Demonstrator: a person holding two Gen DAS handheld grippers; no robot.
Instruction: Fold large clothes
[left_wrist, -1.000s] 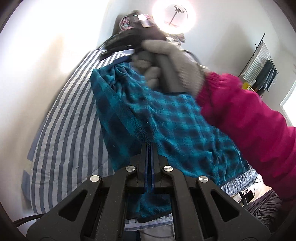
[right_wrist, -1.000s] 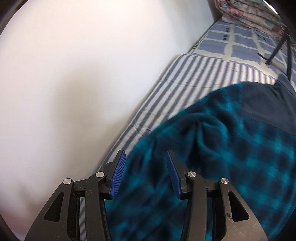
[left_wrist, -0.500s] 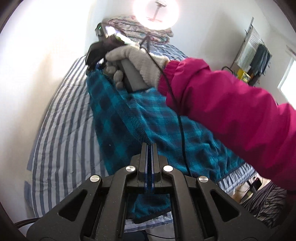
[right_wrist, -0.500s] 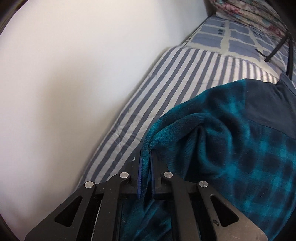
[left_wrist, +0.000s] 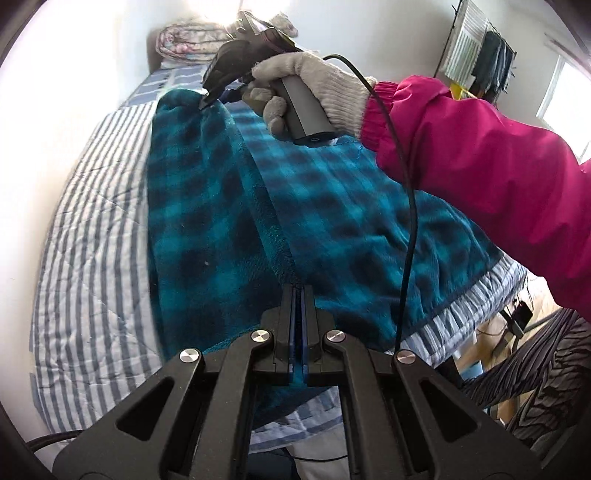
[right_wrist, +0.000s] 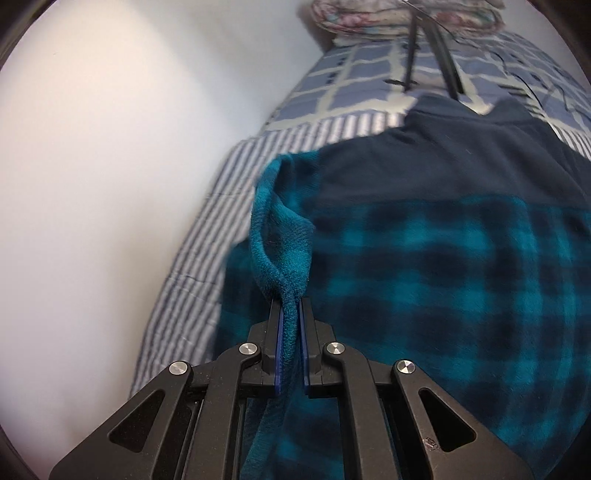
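A: Any brand or writing to read on anything here?

B: None that can be made out. The teal plaid fleece garment (left_wrist: 325, 206) shows no label, and neither do the grippers.

A: Where does the garment lie?

B: Spread over the striped bedsheet (left_wrist: 85, 236), its dark navy upper part (right_wrist: 461, 162) toward the far end, near the blue checked quilt (right_wrist: 362, 77) and the floral bedding roll (left_wrist: 188, 38) at the head of the bed.

A: And the left gripper (left_wrist: 298, 291)?

B: Clenched on the garment's near edge; the fabric's folded seam runs straight into its closed jaws, at the near side of the bed.

A: The right gripper (right_wrist: 290, 306)?

B: Also clamped on cloth: a twisted ridge of teal fleece rises from between its blue pads (right_wrist: 279, 343). In the left wrist view the right gripper (left_wrist: 212, 98) bites the garment's far left corner, by the wall (right_wrist: 110, 147), held in a gloved hand (left_wrist: 310, 83) with a magenta sleeve (left_wrist: 498, 177).

A: So both pinch the same left edge?

B: Yes, one near, one far, well apart.
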